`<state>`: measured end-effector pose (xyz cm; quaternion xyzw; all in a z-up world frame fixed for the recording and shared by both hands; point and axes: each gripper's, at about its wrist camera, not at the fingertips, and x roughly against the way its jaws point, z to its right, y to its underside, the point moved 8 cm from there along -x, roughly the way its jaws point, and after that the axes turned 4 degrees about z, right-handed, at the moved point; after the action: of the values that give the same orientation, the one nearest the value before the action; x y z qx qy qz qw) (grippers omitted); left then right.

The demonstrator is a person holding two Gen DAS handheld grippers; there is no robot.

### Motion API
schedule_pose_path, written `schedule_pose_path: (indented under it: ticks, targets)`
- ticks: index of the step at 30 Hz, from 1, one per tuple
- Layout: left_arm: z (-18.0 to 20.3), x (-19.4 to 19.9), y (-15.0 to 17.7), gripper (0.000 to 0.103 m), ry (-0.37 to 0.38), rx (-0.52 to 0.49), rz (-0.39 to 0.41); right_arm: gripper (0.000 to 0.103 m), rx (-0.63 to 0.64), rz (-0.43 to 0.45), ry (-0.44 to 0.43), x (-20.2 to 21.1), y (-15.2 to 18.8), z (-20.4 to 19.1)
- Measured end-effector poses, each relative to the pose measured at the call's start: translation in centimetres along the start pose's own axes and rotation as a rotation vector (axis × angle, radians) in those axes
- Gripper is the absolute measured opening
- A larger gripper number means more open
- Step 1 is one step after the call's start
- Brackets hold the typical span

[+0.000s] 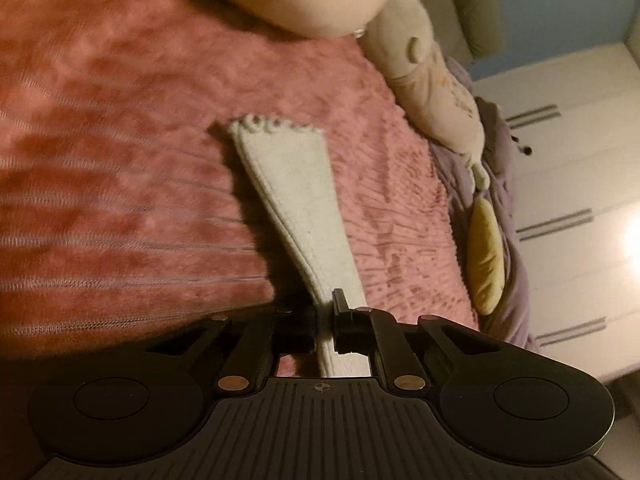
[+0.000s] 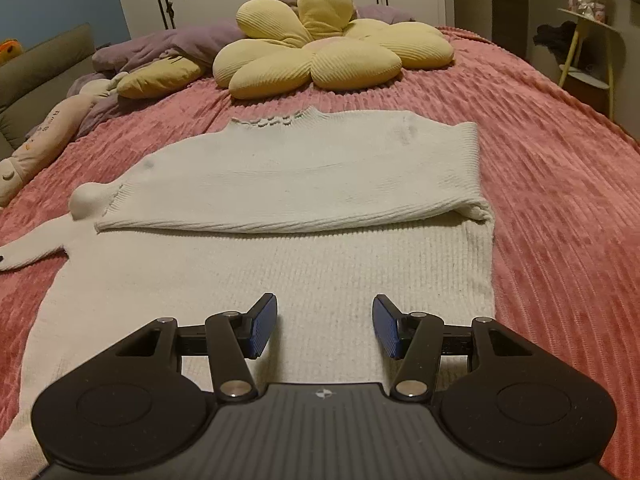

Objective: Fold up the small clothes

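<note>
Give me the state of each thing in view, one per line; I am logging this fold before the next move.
Cream ribbed knit sweater: flat on the bed, one part folded over the body.
Sweater's scalloped-cuff sleeve: pinched and lifted off the cover.
Left tongs: shut on the sleeve.
Right tongs: open, holding nothing, above the sweater's near part.
Pink ribbed bedspread: spread flat.
Yellow flower-shaped cushion: resting on the bedspread.
</note>
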<state>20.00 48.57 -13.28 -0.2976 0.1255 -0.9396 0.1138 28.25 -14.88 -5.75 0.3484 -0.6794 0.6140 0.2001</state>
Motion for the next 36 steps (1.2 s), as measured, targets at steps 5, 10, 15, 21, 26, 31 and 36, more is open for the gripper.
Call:
schedule_pose_path:
  ticks: [5,10,15,21,26,31,36]
  targets:
    - [6.0,1.7,2.3,0.008,0.073,-0.246,-0.008,0.053,-0.018,0.012,0.002,0.5,0.1,0.6]
    - [17.4,5.1,12.3,0.008,0.309,-0.593,-0.104,0.053,-0.047,0.024,0.002,1.1,0.3,1.4]
    - [23.2,8.5,29.0,0.013,0.509,-0.972,-0.297,0.053,-0.072,0.052,-0.004,2.0,0.1,2.2]
    - [18.5,7.7,39.0,0.039,0.397,-1.066,-0.460,0.053,-0.101,0.073,-0.015,3.0,-0.7,3.4]
    - [15.7,7.1,36.0,0.049,0.303,-1.055,-0.408,0.053,-0.080,0.093,-0.082,2.8,-2.5,3.0]
    - [14.1,6.6,33.3,0.051,0.224,-1.039,-0.385,0.053,-0.126,0.028,-0.267,-1.1,-5.1,-0.7]
    - [13.7,6.6,32.6,0.056,0.228,-1.001,-0.382,0.053,-0.132,-0.027,-0.314,-6.2,-6.7,-3.8]
